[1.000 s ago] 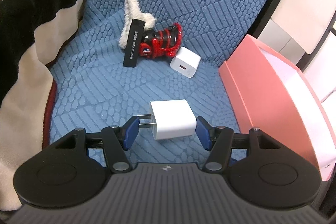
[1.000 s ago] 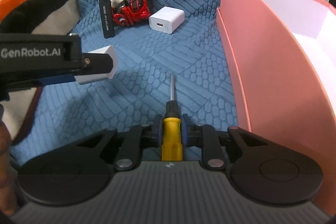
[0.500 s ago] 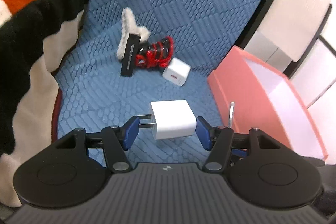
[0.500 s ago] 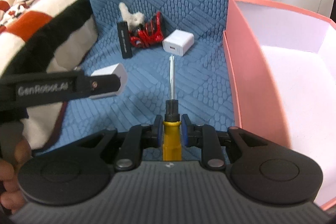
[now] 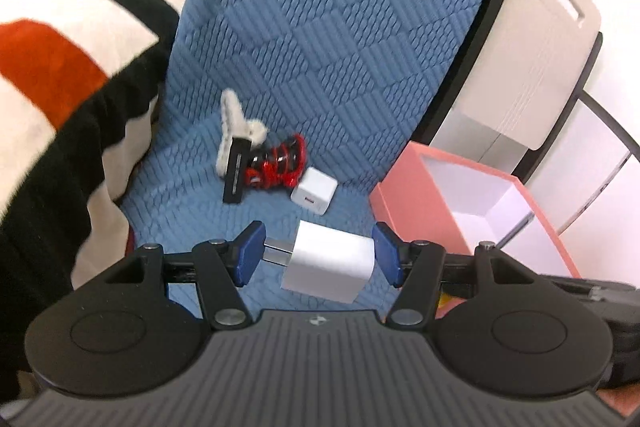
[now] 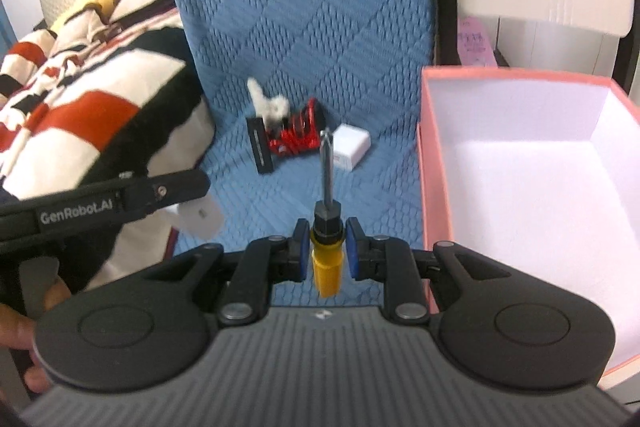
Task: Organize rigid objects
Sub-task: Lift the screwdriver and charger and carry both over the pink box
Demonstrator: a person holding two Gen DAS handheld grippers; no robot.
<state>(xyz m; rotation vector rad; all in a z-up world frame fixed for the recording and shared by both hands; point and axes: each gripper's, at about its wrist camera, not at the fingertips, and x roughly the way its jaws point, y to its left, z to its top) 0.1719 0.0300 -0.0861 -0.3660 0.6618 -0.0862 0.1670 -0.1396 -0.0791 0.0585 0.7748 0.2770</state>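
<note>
Left gripper point(image 5: 318, 254) pinching white plug charger point(image 5: 329, 261) between blue pads point(image 5: 249, 251), prongs against the left pad, body against the right one. Charger held in the air above blue quilted cover point(image 5: 320, 27), tilted slightly.

Right gripper point(image 6: 327, 251) clamped on screwdriver point(image 6: 327, 227): yellow handle between the pads, metal shaft pointing up and away, tip overlapping the far pile in that view. Screwdriver off the surface, just left of pink box point(image 6: 434, 187).

Pink box open, white inside, sitting on the right side of the cover. Nothing visible on the part of its floor that shows.

Far pile on the cover, near the backrest fold: black stick-shaped block point(image 5: 237, 175), furry white clip point(image 5: 236, 125) behind it, red-and-black item point(image 5: 280, 167) touching the block, second white charger point(image 5: 313, 191) just right of the red item, port facing near. Red item blurred, type unclear.

Striped blanket point(image 5: 60, 67) bunched on the left. Left gripper body marked GenRobot.AI seen at left of right wrist view, charger partly hidden behind it.
</note>
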